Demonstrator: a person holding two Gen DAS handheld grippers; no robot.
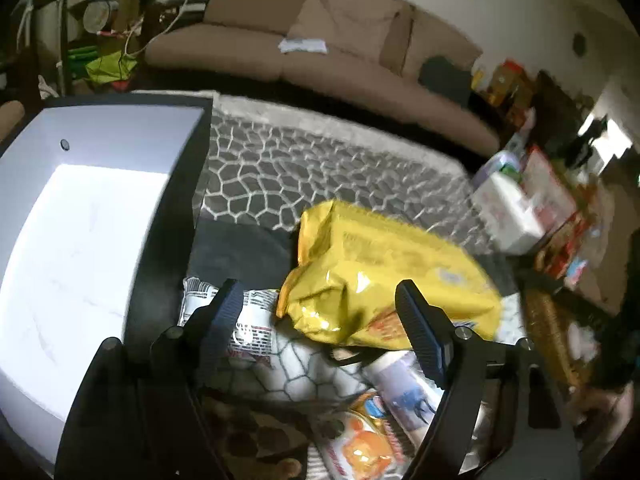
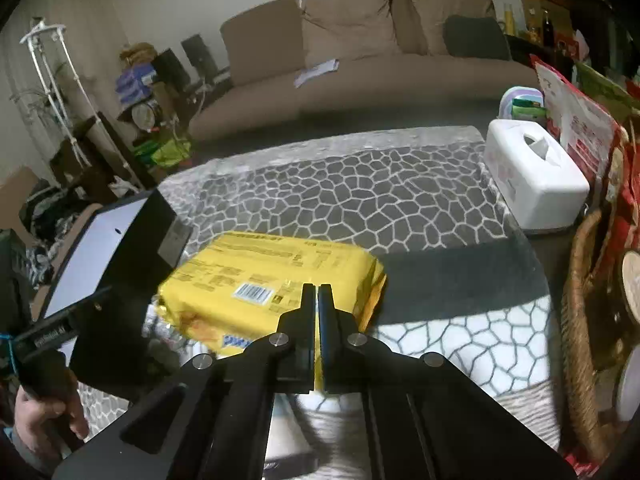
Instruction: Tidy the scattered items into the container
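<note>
A yellow snack bag hangs above the patterned table, also seen in the right wrist view. My right gripper is shut on the bag's near edge and holds it up. My left gripper is open and empty, with the bag's lower corner between its fingers. The container, black outside and white inside, stands at the left; it also shows in the right wrist view. Under the bag lie a white and red packet, a white cylinder and an orange packet.
A white tissue box stands at the table's far right, with a wicker basket and red packaging beside it. A brown sofa lies beyond the table. The left hand-held gripper shows at the lower left of the right wrist view.
</note>
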